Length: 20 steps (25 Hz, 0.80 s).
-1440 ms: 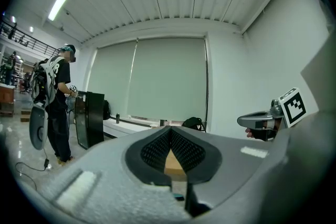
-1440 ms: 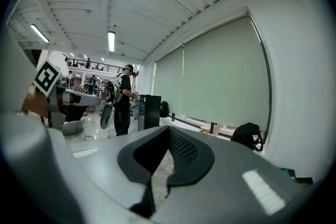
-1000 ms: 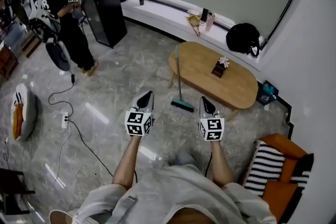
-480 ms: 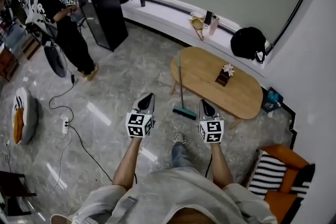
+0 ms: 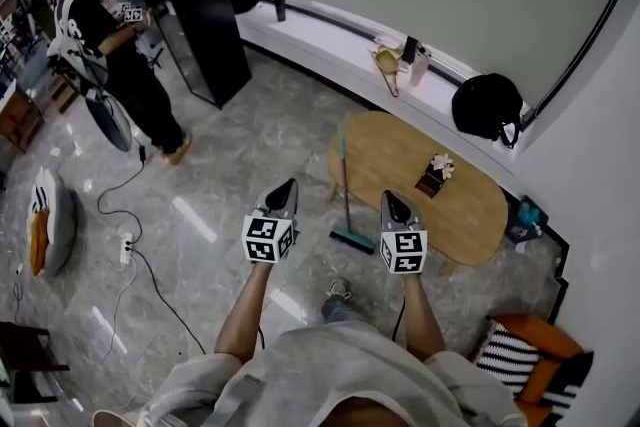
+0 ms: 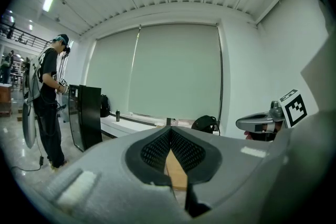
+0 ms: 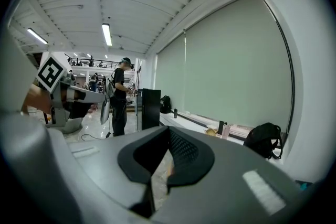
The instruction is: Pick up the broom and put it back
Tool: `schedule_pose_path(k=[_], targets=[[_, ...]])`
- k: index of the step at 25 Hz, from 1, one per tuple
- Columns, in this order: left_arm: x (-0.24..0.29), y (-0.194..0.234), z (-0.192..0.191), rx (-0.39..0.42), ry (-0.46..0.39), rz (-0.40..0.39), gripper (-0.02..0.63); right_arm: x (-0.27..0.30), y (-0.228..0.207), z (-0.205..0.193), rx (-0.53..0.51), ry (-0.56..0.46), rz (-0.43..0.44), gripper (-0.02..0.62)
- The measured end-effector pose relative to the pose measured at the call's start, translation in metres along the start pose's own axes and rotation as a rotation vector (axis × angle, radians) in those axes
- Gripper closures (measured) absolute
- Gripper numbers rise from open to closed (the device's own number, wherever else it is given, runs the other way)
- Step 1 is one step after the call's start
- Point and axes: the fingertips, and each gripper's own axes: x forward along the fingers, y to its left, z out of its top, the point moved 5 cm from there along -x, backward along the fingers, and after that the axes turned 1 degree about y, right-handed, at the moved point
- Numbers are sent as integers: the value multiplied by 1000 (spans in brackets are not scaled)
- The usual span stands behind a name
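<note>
closer now, the broom (image 5: 345, 185) leans on the nine o'clock end of the table (image 5: 470, 215), twelve o'clock of the left gripper (image 5: 288, 185) and right gripper (image 5: 391, 197), both clenched empty. likely light, stiff; take mid-handle.

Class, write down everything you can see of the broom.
The broom has a thin, straight teal handle and a small, flat teal head, plastic by the look. It stands nearly upright with its head down on the grey marbled floor. Its handle seems to lean against the left end of the oval wooden table. Nothing holds it.
</note>
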Motion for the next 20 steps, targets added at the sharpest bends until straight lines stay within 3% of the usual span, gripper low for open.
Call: schedule_pose_path(k=[7,20], targets=[[60,15,13,-3,18,34,607,65,-37,15,6,-10,42,594],[105,40,-1,-15,74,70,607,125,-54,1,27,24,85,594]])
